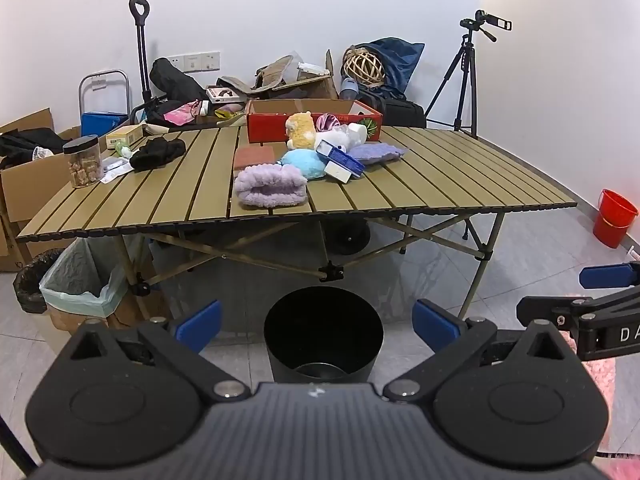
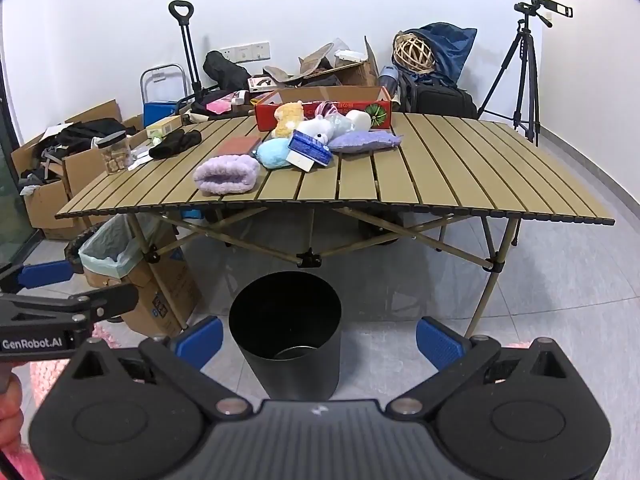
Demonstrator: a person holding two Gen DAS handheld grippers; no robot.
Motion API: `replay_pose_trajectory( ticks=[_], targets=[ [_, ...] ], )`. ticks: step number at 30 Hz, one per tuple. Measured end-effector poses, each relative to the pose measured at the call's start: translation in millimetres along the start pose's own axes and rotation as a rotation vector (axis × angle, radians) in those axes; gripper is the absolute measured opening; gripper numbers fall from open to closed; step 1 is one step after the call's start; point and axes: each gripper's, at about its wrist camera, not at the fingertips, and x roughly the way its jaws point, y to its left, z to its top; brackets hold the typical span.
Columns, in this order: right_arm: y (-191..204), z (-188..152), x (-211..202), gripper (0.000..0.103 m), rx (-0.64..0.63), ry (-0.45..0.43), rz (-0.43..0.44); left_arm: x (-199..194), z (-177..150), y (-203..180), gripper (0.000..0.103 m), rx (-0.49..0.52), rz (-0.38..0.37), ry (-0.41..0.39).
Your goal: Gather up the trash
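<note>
Cardboard blue-white box (image 1: 340, 160) at table (image 1: 460, 176) centre, propped on plush toys (image 1: 300, 162): light, stiff, crushable; grip across short sides. Black bin (image 1: 323, 332) on floor below near edge. Left gripper (image 1: 316, 324), right gripper (image 2: 318, 338): jaws wide apart, empty.

Folding table (image 1: 460, 168) stands mid-room w/ a round bin (image 1: 323, 334) on the floor just in front of its near edge. On the table, centre: fuzzy cloth (image 1: 270, 187) nearest the edge, soft toys (image 1: 302, 130) and a small carton (image 1: 340, 158) piled behind it, open box (image 1: 312, 118) at the far edge behind those. Table's left end: jar (image 1: 83, 161) near the edge, dark cloth (image 1: 158, 153) to its right and further back. Lined bin (image 1: 80, 280) on the floor under the left corner, cardboard boxes (image 1: 28, 176) left of it. Tripod (image 1: 466, 76) behind the table's right end, bucket (image 1: 614, 218) on the floor far right. Bags (image 1: 384, 64) against the wall behind the table.
</note>
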Motion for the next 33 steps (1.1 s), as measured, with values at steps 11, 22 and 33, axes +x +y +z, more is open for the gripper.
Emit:
replay_pose_trajectory(
  ticks=[11, 22, 33],
  targets=[
    [0, 3, -5, 0.103, -0.003, -0.004, 0.002, 0, 1, -1, 0.103, -0.001, 0.0, -0.002],
    [-1, 4, -7, 0.103, -0.003, -0.006, 0.003, -1, 1, -2, 0.103, -0.003, -0.003, -0.001],
    [-1, 5, -9, 0.103, -0.005, -0.009, 0.002, -2, 0, 0, 0.103, -0.006, -0.003, -0.001]
  ],
)
